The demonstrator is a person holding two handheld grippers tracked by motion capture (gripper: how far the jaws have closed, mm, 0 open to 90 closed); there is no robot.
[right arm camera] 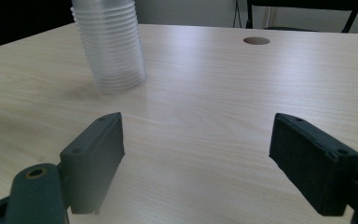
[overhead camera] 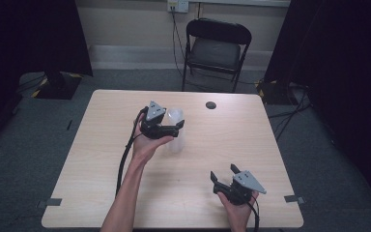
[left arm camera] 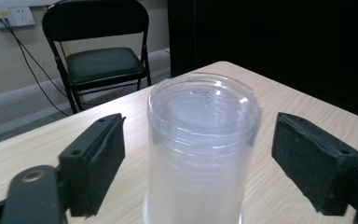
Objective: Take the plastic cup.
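Left gripper (overhead camera: 179, 126) near tabletop (overhead camera: 101, 164) centre, fingers (left arm camera: 95, 161) spread wide either side of the stack of clear plastic cups (overhead camera: 175, 130), no contact with it. Stack stands upside down, mid-tabletop, nearer the far edge. Right gripper (overhead camera: 222, 173) by the near right corner, fingers (right arm camera: 93, 158) apart, holding nothing. Round hole (overhead camera: 211, 105) near the far edge.

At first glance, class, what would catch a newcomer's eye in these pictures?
A stack of clear plastic cups stands upside down near the middle of the wooden table, between the open jaws of the left claw, which do not touch it. The right claw rests open at the table's near right corner. A black folding chair stands behind the table.
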